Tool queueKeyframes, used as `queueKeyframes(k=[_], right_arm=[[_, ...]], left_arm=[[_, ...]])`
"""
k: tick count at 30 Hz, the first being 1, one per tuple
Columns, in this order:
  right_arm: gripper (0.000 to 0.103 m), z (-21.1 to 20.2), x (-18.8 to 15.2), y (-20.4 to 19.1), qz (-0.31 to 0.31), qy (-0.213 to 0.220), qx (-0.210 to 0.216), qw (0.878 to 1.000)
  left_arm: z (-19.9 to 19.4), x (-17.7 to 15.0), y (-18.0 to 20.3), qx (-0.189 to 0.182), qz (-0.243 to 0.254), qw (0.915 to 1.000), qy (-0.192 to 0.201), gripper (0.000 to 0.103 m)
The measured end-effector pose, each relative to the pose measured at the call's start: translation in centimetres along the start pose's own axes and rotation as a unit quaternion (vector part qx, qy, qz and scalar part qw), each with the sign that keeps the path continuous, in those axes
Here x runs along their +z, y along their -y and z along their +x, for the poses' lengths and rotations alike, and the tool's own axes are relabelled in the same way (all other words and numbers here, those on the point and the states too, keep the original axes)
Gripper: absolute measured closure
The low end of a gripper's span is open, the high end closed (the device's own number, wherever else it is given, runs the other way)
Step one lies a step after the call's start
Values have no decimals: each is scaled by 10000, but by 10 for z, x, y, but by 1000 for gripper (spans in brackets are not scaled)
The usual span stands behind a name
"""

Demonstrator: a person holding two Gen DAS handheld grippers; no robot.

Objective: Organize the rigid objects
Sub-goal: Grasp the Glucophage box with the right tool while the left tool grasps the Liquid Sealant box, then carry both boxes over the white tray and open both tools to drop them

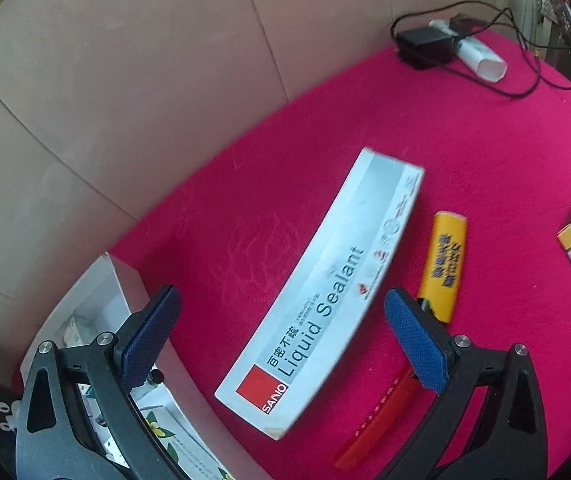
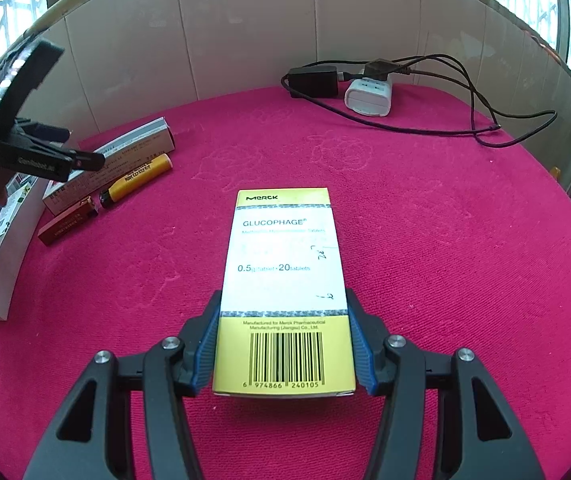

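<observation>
The tablet box was a flat white carton with yellow bands at both ends, a barcode on the near band, and the printed words "GLUCOPHAGE" and "0.5 g tablet · 20 tablets" on its face. It lay lengthwise over the pink cloth, pointing away from the camera, and whether it touched the cloth could not be told. The right gripper came in low and level behind it, its blue pads pressed against the two long sides of the box near the barcode end, pinching it.

To the left of the tablet box, well apart from it, lay a long white and grey sealant box marked "Liquid Sealant" with a red square logo. Just beside that box, on the side nearer the tablet box, were a yellow lighter and a red lighter, lying roughly end to end. The left gripper hung above the near end of the sealant box, tilted downward, its blue pads spread wide with nothing between them. Further left of the tablet box, at the edge of the cloth, stood an open white carton with small packets inside. Beyond the tablet box, near the wall, sat a black charger and a white power strip with black cables trailing from them.
</observation>
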State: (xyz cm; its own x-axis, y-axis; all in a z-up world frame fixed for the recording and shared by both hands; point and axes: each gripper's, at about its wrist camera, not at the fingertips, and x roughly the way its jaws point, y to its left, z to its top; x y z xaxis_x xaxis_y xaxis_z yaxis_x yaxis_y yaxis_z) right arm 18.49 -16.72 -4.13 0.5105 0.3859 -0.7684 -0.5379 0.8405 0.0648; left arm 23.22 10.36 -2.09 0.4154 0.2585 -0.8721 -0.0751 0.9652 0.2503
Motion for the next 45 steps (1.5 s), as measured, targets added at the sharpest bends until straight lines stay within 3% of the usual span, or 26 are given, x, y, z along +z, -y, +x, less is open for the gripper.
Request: queueKeyframes(k=[5,7,10,12,19,22,32,37,45], right_arm=[[47,0,1,0,15,3,34,10000],[47,0,0,2,53,12,97,9999],[47,0,0,3,112,24,146,9998],[47,-1,0,2,112,24,141,9998],[47,-1,1,3,96,23,139,9999],[47,0,1,3,86,23,146,9999],[47,0,0,2,52,24,116,9999],[47,0,0,2,34,23,101,9999],[47,0,1,3,37,31,115,9999]], left_arm=[[12,-4,3,-618,-123,9979,-143,0],[16,-5,3,-655,-135,9976,-182,1],[17,-7,10,-768,-88,9968,-201,23],[14,-8,11,-889,-94,9959,-171,45],[10,-11,19,-877,-20,9961,6,49],[5,-15,16,-768,-123,9968,167,58],[-31,-30,-11,-618,-890,9900,900,59],[-67,-44,-2,-489,-897,9854,1360,59],[-120,-98,21,-839,-1238,9730,1758,59]])
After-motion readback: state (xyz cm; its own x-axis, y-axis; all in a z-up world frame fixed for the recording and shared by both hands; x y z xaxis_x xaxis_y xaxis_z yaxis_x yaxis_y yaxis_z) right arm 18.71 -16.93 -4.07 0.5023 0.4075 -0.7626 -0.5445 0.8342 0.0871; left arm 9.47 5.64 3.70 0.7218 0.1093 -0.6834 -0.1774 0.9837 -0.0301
